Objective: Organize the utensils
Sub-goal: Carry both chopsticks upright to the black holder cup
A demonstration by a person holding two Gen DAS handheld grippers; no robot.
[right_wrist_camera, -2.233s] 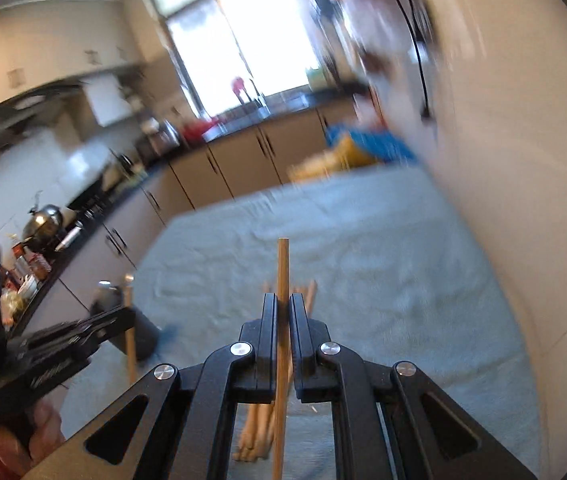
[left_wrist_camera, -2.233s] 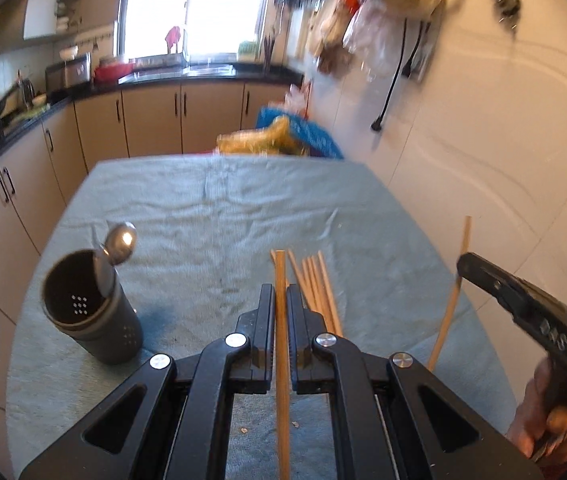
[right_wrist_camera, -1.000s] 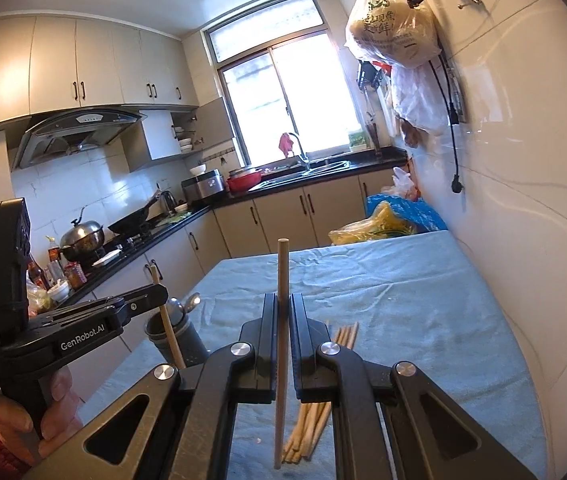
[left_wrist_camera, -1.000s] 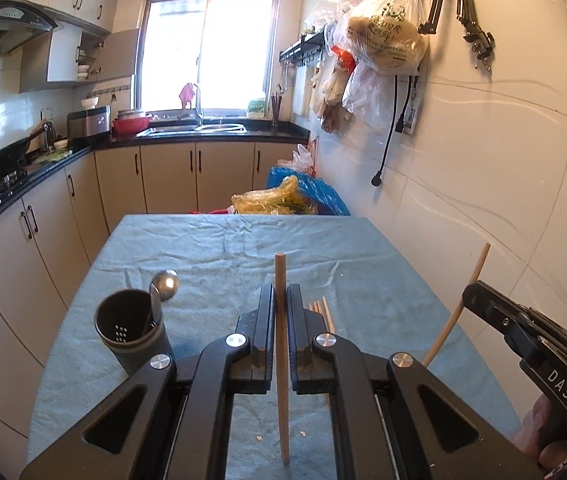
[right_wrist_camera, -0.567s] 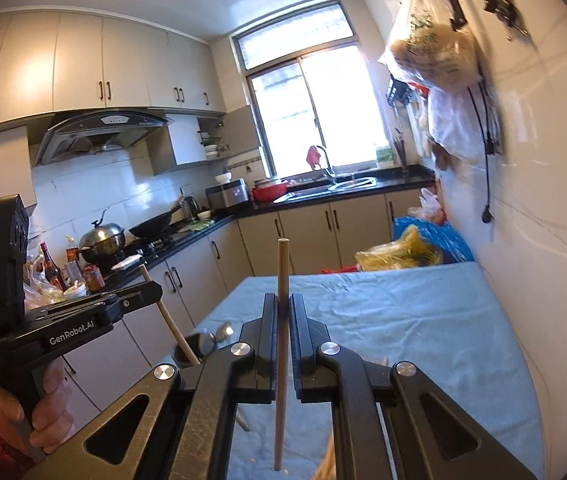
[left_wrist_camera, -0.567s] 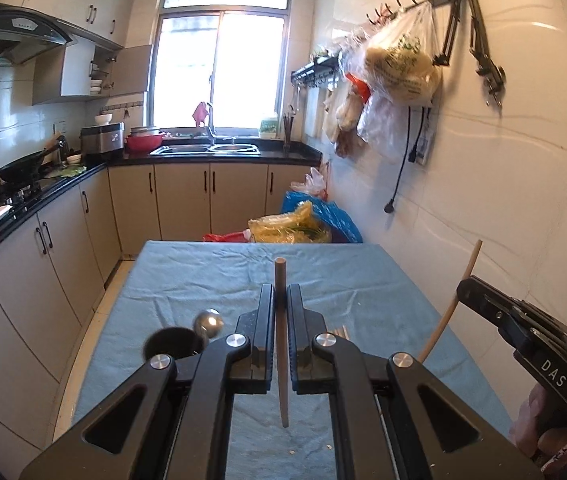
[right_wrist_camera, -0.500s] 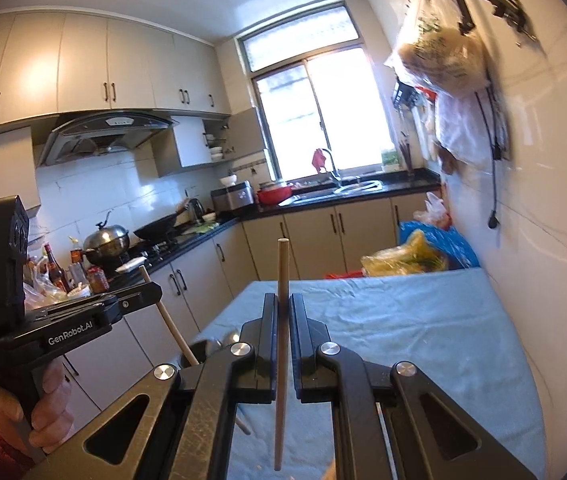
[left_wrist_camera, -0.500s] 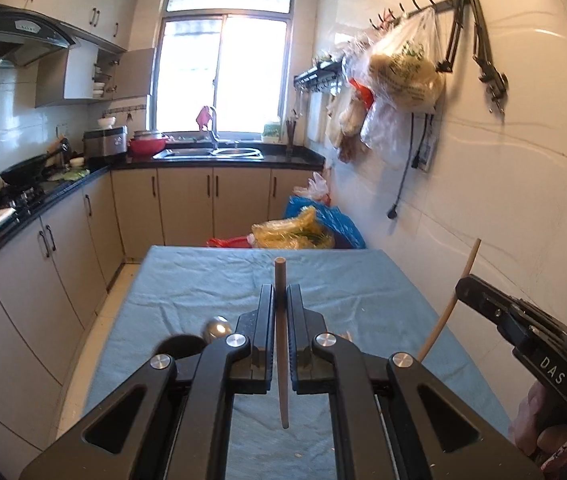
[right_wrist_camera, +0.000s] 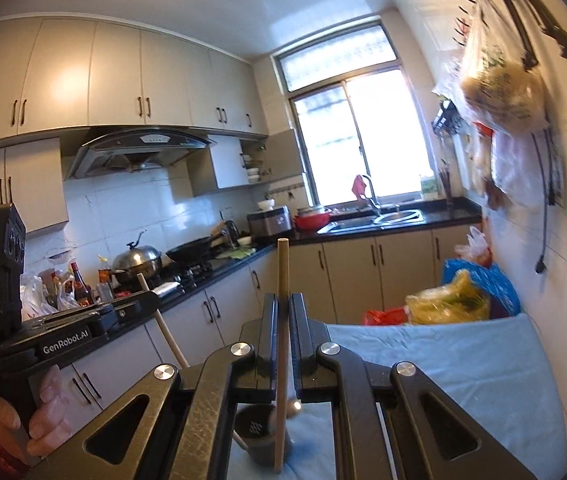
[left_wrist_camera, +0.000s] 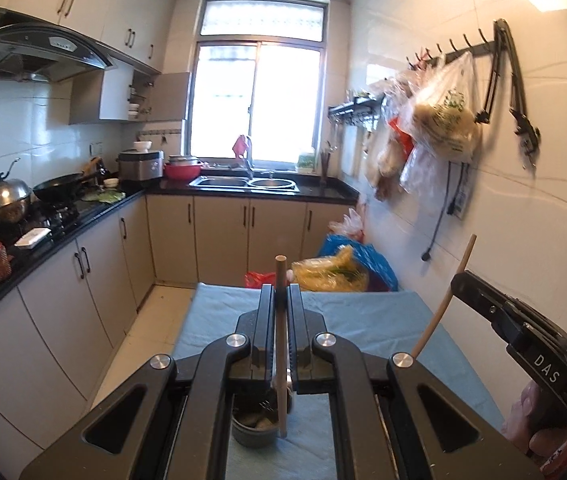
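Observation:
My left gripper [left_wrist_camera: 280, 300] is shut on a wooden chopstick [left_wrist_camera: 281, 344] held upright; its lower end hangs over the dark utensil holder [left_wrist_camera: 253, 430] on the blue cloth-covered table [left_wrist_camera: 367, 320]. My right gripper [right_wrist_camera: 282, 312] is shut on a second chopstick [right_wrist_camera: 282, 360], also upright, its lower end just in front of the holder [right_wrist_camera: 255, 432], beside a metal spoon [right_wrist_camera: 293, 409]. Each gripper shows in the other's view: the right one [left_wrist_camera: 461, 280] and the left one [right_wrist_camera: 151, 300], each with its chopstick.
Plastic bags [left_wrist_camera: 339, 270] lie at the table's far end. A tiled wall [left_wrist_camera: 503, 208] with hanging bags runs along the right. Kitchen cabinets and a counter [left_wrist_camera: 83, 248] stand left of the table, with floor between.
Both grippers have risen and tilted up, each keeping its chopstick. They have moved over the utensil holder, which now sits low between the jaws in both views. The loose chopsticks have left view.

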